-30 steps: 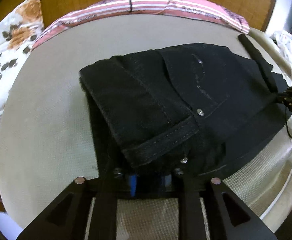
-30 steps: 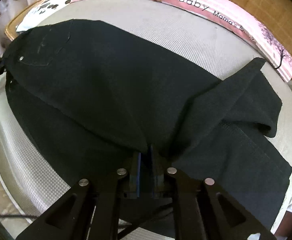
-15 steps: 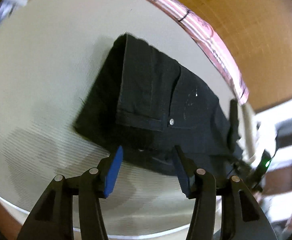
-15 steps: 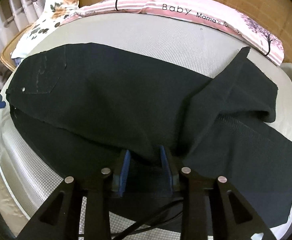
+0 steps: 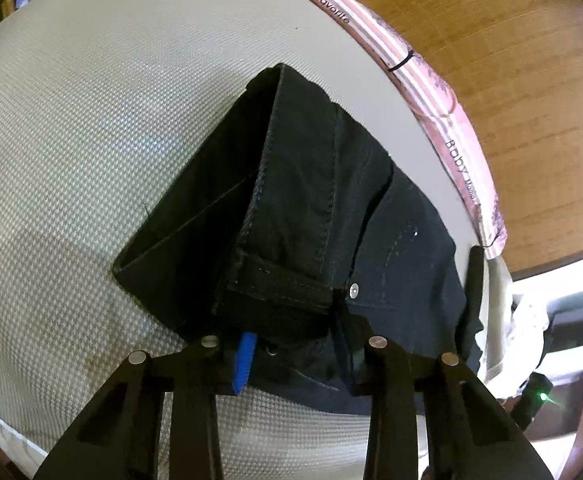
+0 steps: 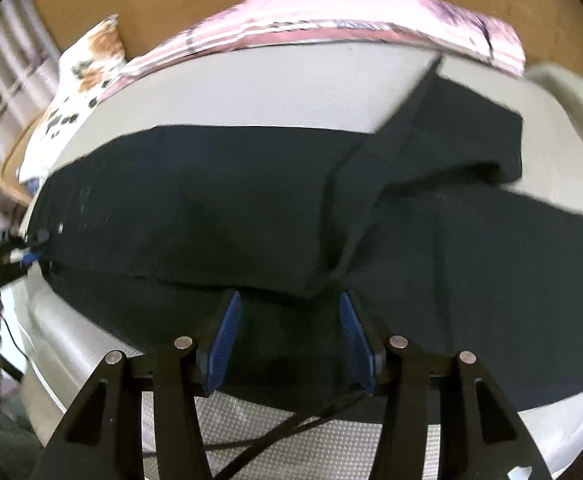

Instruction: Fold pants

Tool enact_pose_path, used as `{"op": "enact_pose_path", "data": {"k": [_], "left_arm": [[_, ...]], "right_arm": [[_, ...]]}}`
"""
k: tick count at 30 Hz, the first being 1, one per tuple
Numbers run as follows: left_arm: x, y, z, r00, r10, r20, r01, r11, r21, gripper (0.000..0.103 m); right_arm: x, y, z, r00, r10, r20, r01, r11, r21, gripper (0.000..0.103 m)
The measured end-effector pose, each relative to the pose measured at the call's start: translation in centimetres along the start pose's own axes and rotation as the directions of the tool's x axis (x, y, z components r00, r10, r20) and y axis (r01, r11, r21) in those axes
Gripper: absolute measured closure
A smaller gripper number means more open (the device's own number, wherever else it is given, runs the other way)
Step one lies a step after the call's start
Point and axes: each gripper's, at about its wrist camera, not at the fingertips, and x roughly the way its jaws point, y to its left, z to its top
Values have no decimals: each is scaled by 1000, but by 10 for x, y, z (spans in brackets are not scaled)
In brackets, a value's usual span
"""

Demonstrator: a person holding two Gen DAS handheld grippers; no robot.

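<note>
Black denim, thick and stitched with pale thread, makes up the pair of pants [image 5: 303, 216] that lies across the off-white woven mattress [image 5: 91, 120], the waistband end toward the left gripper [image 5: 303, 360] and the legs spread toward the right, one leg doubled back over the other. A pink striped pillow [image 5: 435, 92] lines the far edge against the woven bamboo headboard.

The left gripper's jaws have just been closing, and the waistband's folded layers sit between them; whether the blue pad [image 5: 244, 360] presses the cloth cannot be told, since the other pad is hidden behind fabric. The right gripper [image 6: 287, 336] has just been opening: its two blue pads stand apart over the lower leg panel near the front edge, with the cloth beneath them and not pinched.

By its look the denim is heavy for cloth, limp but with some body, so it should hold a crease and drag rather than slip on the textured mattress. The stiff waistband, with its rivets and seams, is likely the surest place to pinch; at the leg end, the hems or the outer seam probably offer the firmest hold, taking both layers together.
</note>
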Motion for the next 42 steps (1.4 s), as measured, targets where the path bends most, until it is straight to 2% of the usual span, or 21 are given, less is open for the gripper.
{"op": "enact_pose_path", "data": {"k": [3, 6, 10, 13, 19, 24, 25, 26, 27, 28, 31, 35, 39, 42], "left_arm": [[-3, 4, 1, 1000, -10, 2, 10, 1000, -7, 71], [-6, 6, 0, 1000, -2, 5, 2, 1000, 8, 71], [-4, 3, 2, 1000, 18, 3, -18, 999, 29, 71], [-3, 4, 2, 1000, 17, -2, -17, 1000, 21, 71], [1, 0, 4, 999, 33, -4, -33, 999, 29, 71], [1, 0, 4, 999, 39, -6, -38, 999, 26, 72], [2, -1, 4, 999, 42, -7, -41, 999, 27, 72], [2, -1, 5, 999, 44, -7, -44, 999, 28, 73], [2, -2, 6, 999, 48, -7, -47, 998, 31, 73], [2, -2, 7, 999, 51, -6, -51, 998, 34, 74], [-1, -4, 11, 998, 62, -2, -62, 997, 47, 77], [-6, -9, 19, 998, 62, -5, -61, 995, 83, 79], [-7, -13, 22, 996, 81, -26, -77, 987, 143, 80], [-3, -12, 25, 993, 102, -65, -90, 982, 166, 80]], "right_arm": [[5, -17, 9, 1000, 27, 14, -28, 992, 120, 54], [10, -37, 23, 998, 49, 46, -59, 967, 246, 55], [16, -48, 46, 997, 30, 68, -47, 961, 274, 68], [19, -55, 63, 996, 10, 88, -34, 958, 285, 68], [26, -68, 102, 991, -77, 113, 45, 964, 263, 68], [55, -86, 130, 991, -116, 63, 94, 954, 284, 68], [60, -90, 132, 992, -112, 51, 93, 952, 292, 72], [63, -94, 133, 993, -105, 45, 86, 950, 301, 76], [65, -96, 135, 996, -82, 41, 65, 949, 310, 94], [65, -97, 135, 998, -50, 42, 34, 947, 319, 99], [45, -97, 134, 995, -37, 97, 3, 945, 327, 99], [-3, -104, 123, 981, -82, 176, 17, 939, 343, 100], [-47, -120, 95, 966, -146, 214, 52, 918, 392, 100], [-75, -131, 63, 959, -158, 236, 38, 894, 447, 100]]}}
